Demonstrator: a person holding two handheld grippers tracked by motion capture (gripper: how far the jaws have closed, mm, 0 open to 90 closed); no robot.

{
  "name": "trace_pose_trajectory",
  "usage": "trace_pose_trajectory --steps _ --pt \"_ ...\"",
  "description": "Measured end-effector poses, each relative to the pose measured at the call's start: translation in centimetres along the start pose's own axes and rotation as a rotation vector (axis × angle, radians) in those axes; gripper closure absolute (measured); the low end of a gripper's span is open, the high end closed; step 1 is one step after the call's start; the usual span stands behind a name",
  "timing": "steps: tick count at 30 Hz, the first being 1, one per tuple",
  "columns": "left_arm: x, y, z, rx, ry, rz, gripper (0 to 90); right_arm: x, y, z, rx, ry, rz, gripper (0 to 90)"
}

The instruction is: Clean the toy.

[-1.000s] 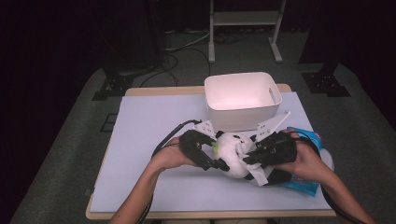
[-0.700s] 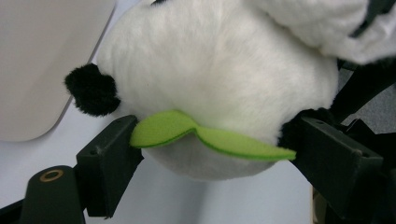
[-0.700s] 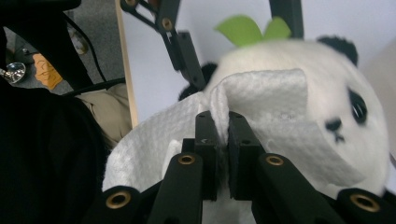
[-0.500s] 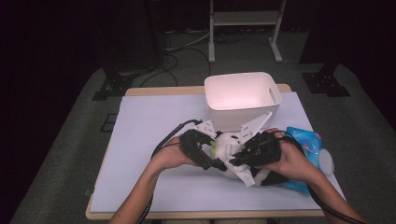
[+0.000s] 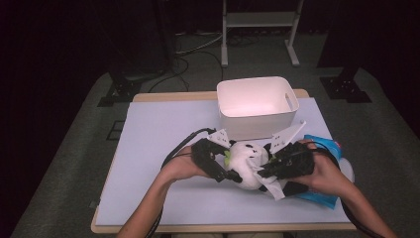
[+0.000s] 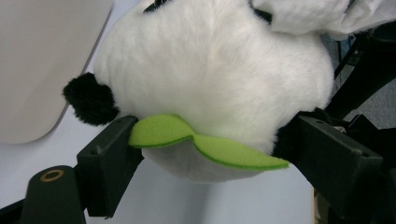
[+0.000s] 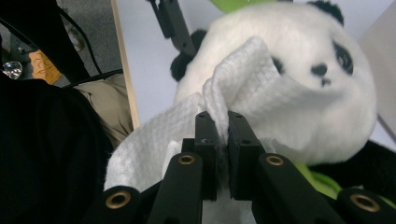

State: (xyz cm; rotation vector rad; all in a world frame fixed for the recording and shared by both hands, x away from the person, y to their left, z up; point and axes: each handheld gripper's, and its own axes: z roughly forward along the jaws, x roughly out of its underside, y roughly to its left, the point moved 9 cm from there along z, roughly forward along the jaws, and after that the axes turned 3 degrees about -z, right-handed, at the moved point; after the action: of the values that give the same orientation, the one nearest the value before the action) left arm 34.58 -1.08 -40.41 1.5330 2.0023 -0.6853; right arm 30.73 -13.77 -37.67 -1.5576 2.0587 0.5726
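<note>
High view, lower centre: a plush panda [image 5: 246, 163] sits on the counter [image 5: 158, 139] below the white bin [image 5: 257, 104], its soft body clamped by the left claw [image 5: 224, 167]. The right claw [image 7: 222, 140] pinches a limp white cloth [image 7: 252, 84] against its face. The panda's lower half is hidden.

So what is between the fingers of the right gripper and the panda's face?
A white cloth: the right gripper pinches a fold of it, and it drapes against the toy panda below the nose, as the right gripper view shows.
</note>
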Motion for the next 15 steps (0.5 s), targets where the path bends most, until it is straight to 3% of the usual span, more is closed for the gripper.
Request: trace_pose_trajectory --steps 8,15 --pt "-0.2 -0.4 0.0 0.002 0.004 0.032 16.5 -3.5 -0.5 0.5 0.005 -0.012 -0.042 83.6" --pt "0.3 -0.3 0.0 0.006 -0.002 0.013 16.4 -5.6 -2.0 1.1 0.003 -0.008 -0.051 83.5"
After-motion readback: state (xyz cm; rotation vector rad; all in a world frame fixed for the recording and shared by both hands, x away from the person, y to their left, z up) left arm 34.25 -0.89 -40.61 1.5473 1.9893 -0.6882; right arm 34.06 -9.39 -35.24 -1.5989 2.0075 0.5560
